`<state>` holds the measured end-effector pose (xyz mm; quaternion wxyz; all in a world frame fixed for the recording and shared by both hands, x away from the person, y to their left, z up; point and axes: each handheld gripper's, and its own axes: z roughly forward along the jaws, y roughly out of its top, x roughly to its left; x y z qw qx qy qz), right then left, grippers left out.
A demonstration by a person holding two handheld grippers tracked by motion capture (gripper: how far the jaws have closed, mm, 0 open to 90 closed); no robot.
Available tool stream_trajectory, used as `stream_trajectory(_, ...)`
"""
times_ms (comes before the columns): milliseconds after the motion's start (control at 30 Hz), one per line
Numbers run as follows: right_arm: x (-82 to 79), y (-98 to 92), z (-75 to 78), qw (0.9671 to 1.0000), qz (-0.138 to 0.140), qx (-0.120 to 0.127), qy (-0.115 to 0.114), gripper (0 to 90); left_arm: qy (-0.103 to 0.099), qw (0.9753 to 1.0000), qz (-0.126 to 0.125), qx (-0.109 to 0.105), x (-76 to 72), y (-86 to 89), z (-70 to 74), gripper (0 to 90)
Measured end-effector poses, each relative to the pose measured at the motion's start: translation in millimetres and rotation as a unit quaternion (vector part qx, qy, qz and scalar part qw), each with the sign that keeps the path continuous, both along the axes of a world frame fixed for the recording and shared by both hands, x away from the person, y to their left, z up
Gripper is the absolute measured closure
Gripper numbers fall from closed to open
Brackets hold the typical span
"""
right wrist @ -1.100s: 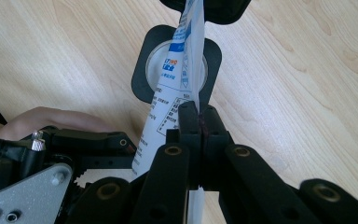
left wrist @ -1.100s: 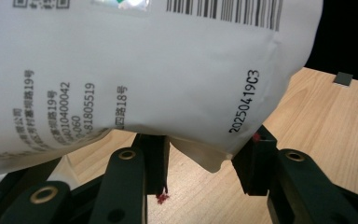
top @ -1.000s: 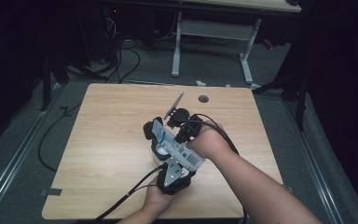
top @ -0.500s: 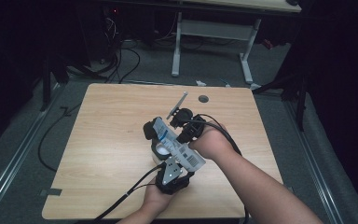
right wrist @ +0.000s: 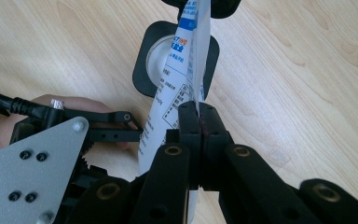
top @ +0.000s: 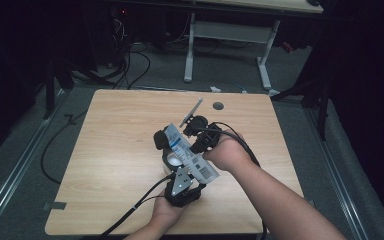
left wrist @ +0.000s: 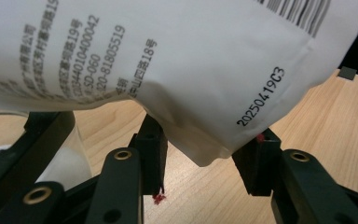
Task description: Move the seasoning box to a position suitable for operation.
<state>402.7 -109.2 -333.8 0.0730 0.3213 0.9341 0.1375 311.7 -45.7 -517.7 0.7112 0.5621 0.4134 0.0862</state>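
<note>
A white pouch [top: 187, 152] with blue print and a barcode hangs over the middle of the wooden table [top: 115, 130], between my two grippers. My right gripper [top: 192, 147] comes in from the right and is shut on the pouch's thin edge [right wrist: 199, 121]. My left gripper [top: 181, 169] points away from the person beneath the barcode end. In the left gripper view its jaws [left wrist: 205, 163] stand apart, and a bulging corner of the pouch [left wrist: 205, 140] dips between them. Under the pouch sits a round white cup [right wrist: 161, 56] on a black base [right wrist: 142, 70].
A small dark round hole [top: 218, 106] marks the table's far side. Beyond the table stand a white desk frame [top: 265, 60] and cables on the grey floor [top: 130, 65]. Both forearms come in from the bottom edge; cables trail from the grippers.
</note>
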Motion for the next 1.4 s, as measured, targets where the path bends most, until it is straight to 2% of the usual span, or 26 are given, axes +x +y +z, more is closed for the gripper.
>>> stream_trajectory(67, -0.8, -0.7, -1.0, 0.9999, -0.008, 0.005, 0.004, 90.0, 0.001, 1.0, 0.001, 0.002, 0.3, 0.3, -1.1, 58.5)
stream_trajectory(400, -2.0, -5.9, -0.7, 0.9998, -0.012, 0.013, 0.004, 90.0, 0.009, 0.9999, 0.008, 0.008, 4.7, 2.5, -3.4, 59.4)
stream_trajectory(633, -2.9, -9.8, 0.6, 0.9997, -0.011, 0.02, -0.002, 90.0, 0.015, 0.9998, 0.006, 0.007, 5.1, 3.1, -3.9, 60.3)
stream_trajectory(667, -4.1, -9.6, 1.0, 0.9996, -0.019, 0.021, -0.002, 90.0, 0.016, 0.9998, 0.007, 0.006, 4.8, 3.1, -3.6, 59.8)
stream_trajectory(733, -2.8, -11.0, 1.2, 0.9997, -0.01, 0.023, -0.008, 90.0, 0.02, 0.9998, 0.003, 0.003, 4.4, 3.3, -2.9, 58.8)
stream_trajectory(767, -3.9, -10.8, 1.6, 0.9994, -0.019, 0.027, -0.006, 90.0, 0.02, 0.9998, 0.002, 0.003, 3.9, 3.5, -2.7, 58.0)
stream_trajectory(800, -2.8, -11.7, 1.8, 0.9995, -0.012, 0.028, -0.011, 90.0, 0.021, 0.9998, 0.0, 0.002, 3.1, 3.5, -2.4, 57.0)
stream_trajectory(833, -2.9, -12.0, 2.5, 0.9994, -0.014, 0.03, -0.007, 90.0, 0.021, 0.9998, -0.004, 0.001, 2.3, 3.8, -2.2, 55.7)
stream_trajectory(900, -2.9, -13.2, 3.3, 0.9995, -0.012, 0.029, -0.008, 90.0, 0.021, 0.9997, -0.011, 0.007, 0.6, 4.5, -2.7, 52.2)
stream_trajectory(933, -4.5, -13.0, 3.9, 0.9993, -0.023, 0.029, -0.003, 90.0, 0.02, 0.9996, -0.014, 0.014, -0.2, 5.3, -3.6, 50.6)
stream_trajectory(1000, -3.6, -15.6, 4.6, 0.9995, -0.013, 0.027, -0.01, 90.0, 0.019, 0.9995, -0.021, 0.016, -3.3, 7.7, -5.2, 47.5)
stream_trajectory(1067, -4.2, -17.3, 5.1, 0.9994, -0.018, 0.029, -0.011, 90.0, 0.017, 0.9993, -0.025, 0.021, -6.5, 10.6, -6.4, 45.0)
stream_trajectory(1200, -4.9, -22.9, 4.8, 0.9993, -0.021, 0.028, -0.011, 90.0, 0.014, 0.9995, -0.025, 0.016, -10.4, 19.7, -4.9, 43.5)
stream_trajectory(1300, -6.3, -27.1, 3.9, 0.9991, -0.029, 0.03, -0.009, 90.0, 0.008, 0.9994, -0.025, 0.021, -12.0, 27.0, -2.2, 42.8)
stream_trajectory(1333, -5.8, -29.1, 3.6, 0.9992, -0.027, 0.028, -0.011, 90.0, 0.009, 0.9995, -0.024, 0.017, -12.3, 30.5, -1.1, 42.7)
stream_trajectory(1367, -6.6, -30.4, 3.2, 0.9989, -0.036, 0.029, -0.007, 90.0, 0.011, 0.9995, -0.024, 0.016, -12.6, 34.6, -0.2, 42.7)
stream_trajectory(1400, -5.6, -32.9, 2.6, 0.9991, -0.03, 0.026, -0.01, 90.0, 0.012, 0.9996, -0.023, 0.014, -13.3, 38.3, 0.8, 42.7)
